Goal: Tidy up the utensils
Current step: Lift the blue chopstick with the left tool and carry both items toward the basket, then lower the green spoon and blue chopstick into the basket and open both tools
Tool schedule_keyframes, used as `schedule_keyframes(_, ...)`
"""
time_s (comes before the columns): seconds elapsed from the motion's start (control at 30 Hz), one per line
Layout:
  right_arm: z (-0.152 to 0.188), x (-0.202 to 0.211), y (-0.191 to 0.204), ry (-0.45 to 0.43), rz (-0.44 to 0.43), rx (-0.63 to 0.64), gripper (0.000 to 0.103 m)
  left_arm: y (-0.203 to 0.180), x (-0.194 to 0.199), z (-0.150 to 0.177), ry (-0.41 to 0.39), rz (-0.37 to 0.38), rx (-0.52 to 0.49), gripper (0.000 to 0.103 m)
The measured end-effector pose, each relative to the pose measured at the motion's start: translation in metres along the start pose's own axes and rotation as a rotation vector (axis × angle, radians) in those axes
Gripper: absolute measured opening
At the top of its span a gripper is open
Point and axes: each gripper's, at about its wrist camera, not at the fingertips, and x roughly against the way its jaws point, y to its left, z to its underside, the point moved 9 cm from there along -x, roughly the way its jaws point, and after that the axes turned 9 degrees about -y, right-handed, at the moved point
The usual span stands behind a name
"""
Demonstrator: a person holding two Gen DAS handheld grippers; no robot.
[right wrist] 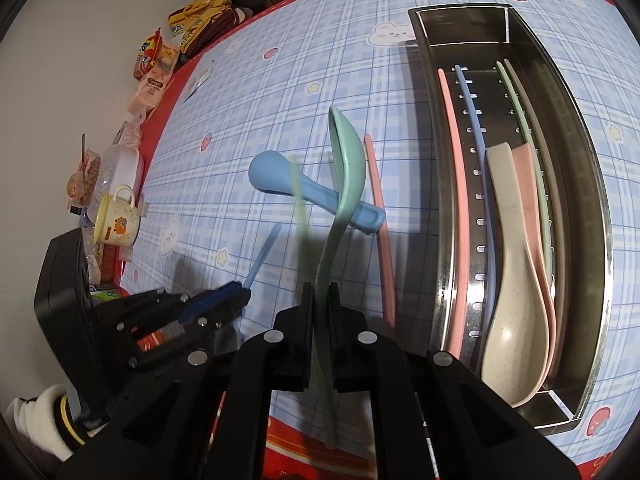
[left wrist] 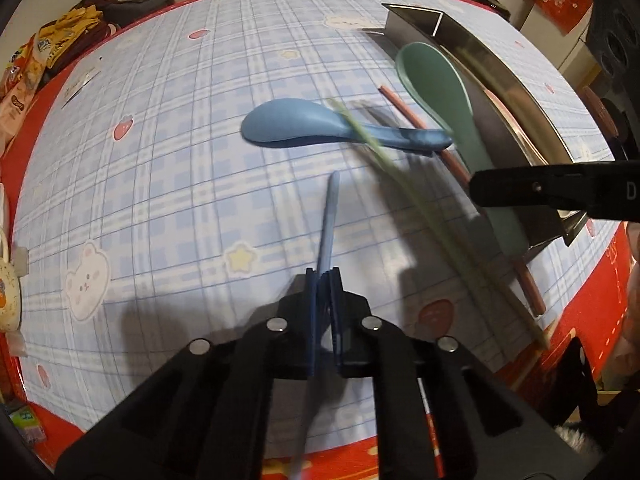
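Beside the steel tray (left wrist: 500, 76), left-wrist view: left gripper (left wrist: 323, 280) clenched on a blue chopstick (left wrist: 330, 216); blue spoon (left wrist: 296, 122) lies on the tablecloth (left wrist: 160, 160), well left of the tray. Right-wrist view: right gripper (right wrist: 320, 300) clamped on a green spoon (right wrist: 346, 168), raised left of the tray (right wrist: 440, 208); pink chopstick (right wrist: 382, 236) lies nearest the tray.

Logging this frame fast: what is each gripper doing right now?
Left gripper: shut on the blue chopstick.
Right gripper: shut on the green spoon.
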Motion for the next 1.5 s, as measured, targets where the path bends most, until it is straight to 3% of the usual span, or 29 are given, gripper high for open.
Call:
schedule_keyframes(0.2, 0.001, 0.001, 0.003, -0.003, -0.002, 0.004, 0.007, 0.006, 0.000, -0.003, -0.004, 0.023, 0.028, 0.012)
schedule_keyframes(0.4, 0.007, 0.006, 0.004, -0.008, 0.004, 0.013, 0.007, 0.003, 0.013, 0.020, 0.011, 0.057, 0.034, 0.020)
schedule_keyframes(0.57, 0.014, 0.013, 0.008, -0.011, -0.008, 0.017, 0.007, 0.007, 0.026, 0.044, 0.003, 0.042, 0.023, 0.019)
schedule_keyframes(0.73, 0.016, 0.020, 0.008, -0.025, -0.016, 0.007, 0.007, 0.007, 0.025, 0.044, -0.023, -0.012, 0.001, 0.011)
schedule_keyframes(0.93, 0.008, 0.029, 0.008, -0.050, -0.013, 0.015, 0.007, 0.022, 0.028, 0.037, -0.023, 0.054, 0.135, 0.010)
schedule_keyframes(1.2, 0.006, 0.038, -0.006, -0.068, -0.012, -0.018, 0.007, 0.034, 0.058, 0.002, -0.109, 0.189, 0.327, 0.010)
schedule_keyframes(1.5, 0.004, 0.047, -0.015, -0.095, -0.017, -0.031, 0.007, -0.006, 0.067, -0.037, -0.126, 0.298, 0.284, 0.010)
